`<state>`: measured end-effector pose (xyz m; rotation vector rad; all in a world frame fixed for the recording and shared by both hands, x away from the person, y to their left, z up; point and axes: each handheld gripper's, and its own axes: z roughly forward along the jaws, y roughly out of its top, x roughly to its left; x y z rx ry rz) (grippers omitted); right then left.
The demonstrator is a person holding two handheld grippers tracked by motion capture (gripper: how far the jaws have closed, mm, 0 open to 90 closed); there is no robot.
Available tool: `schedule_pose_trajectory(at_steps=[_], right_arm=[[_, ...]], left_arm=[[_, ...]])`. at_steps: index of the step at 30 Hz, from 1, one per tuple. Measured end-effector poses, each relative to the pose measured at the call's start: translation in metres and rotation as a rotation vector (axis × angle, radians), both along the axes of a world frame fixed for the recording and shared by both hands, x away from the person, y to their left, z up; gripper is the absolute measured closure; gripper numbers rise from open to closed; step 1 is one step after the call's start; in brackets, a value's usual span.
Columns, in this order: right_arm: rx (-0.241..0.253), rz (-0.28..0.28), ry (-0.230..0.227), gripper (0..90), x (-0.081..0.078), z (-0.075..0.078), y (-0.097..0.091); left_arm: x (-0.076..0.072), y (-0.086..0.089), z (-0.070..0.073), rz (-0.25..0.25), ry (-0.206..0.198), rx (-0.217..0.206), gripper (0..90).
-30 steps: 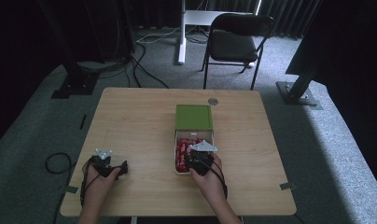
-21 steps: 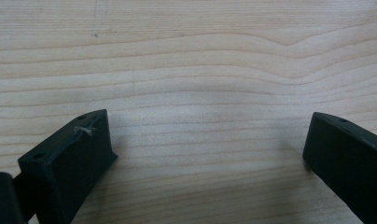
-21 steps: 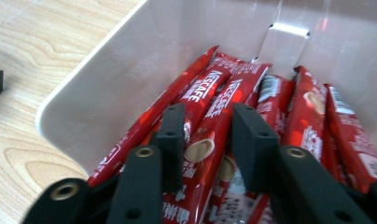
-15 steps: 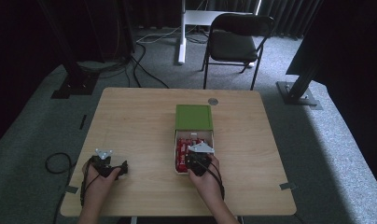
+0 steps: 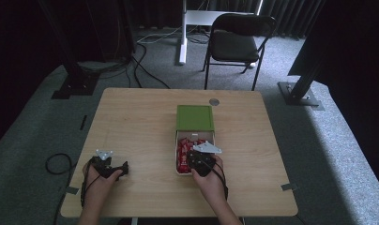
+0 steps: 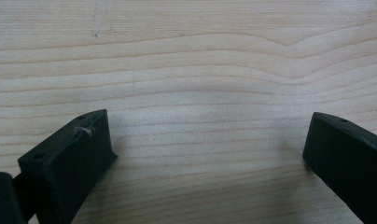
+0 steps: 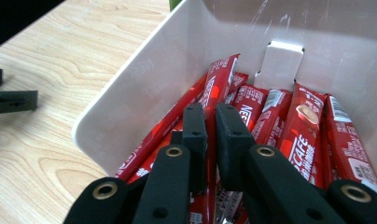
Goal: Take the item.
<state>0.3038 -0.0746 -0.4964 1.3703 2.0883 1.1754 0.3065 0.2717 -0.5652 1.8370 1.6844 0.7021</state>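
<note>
A white box (image 5: 175,157) with its green lid (image 5: 194,117) folded open stands right of the table's middle. It holds several red coffee sachets (image 5: 183,149). My right gripper (image 5: 200,163) is down in the box's near end. In the right gripper view my right gripper (image 7: 212,114) has its jaws pressed close on one long red sachet (image 7: 222,77) that runs between them, beside the box wall (image 7: 130,93). My left gripper (image 5: 122,169) rests near the table's front left. My left gripper (image 6: 205,135) stands open over bare wood with nothing between its jaws.
A small metal disc (image 5: 214,101) lies on the wooden table (image 5: 131,122) behind the lid. A black folding chair (image 5: 239,42) stands beyond the far edge. A cable loop (image 5: 56,164) lies on the floor at the left, and stand bases (image 5: 300,91) flank the table.
</note>
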Motion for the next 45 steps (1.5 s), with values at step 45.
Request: schedule_pose_trajectory(at_steps=[45], right_arm=[[0.121, 0.114, -0.09, 83.4, -0.018, 0.062, -0.033]], left_arm=[[0.0, 0.0, 0.0, 0.0, -0.001, 0.0, 2.0]])
